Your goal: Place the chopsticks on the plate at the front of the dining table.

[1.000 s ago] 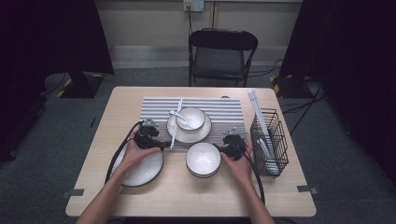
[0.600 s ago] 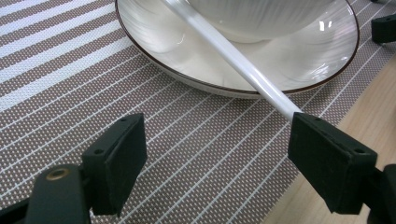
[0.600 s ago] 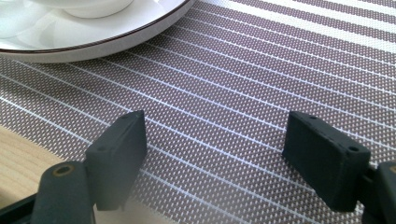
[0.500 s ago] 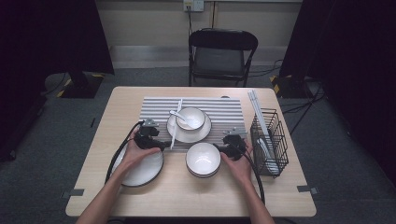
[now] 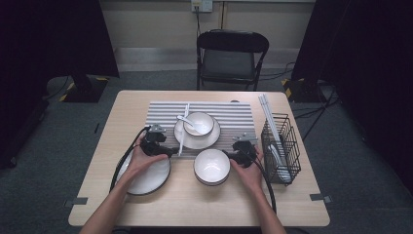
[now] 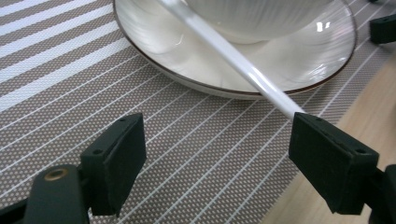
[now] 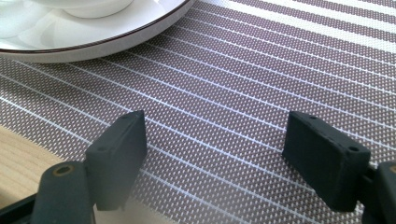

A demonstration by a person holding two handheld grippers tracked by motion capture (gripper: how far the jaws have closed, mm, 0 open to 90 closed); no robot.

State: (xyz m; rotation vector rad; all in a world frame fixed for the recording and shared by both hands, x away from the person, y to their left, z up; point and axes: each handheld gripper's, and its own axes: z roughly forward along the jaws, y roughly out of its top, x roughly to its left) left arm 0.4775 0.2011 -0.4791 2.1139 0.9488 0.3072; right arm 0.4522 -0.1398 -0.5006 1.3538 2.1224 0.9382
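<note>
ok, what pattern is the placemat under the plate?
The placemat is grey-brown woven mesh with white stripes, clearest in the left gripper view.

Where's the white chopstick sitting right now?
In the high view the white chopstick lies across the left rim of the saucer on the striped mat, its near end just ahead of the left gripper.

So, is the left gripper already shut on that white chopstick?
No: the left gripper stands wide open, the white chopstick ending just at one jaw.

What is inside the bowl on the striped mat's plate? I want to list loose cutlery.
A white spoon lies in the bowl; the bowl's bottom under the spoon is covered.
</note>
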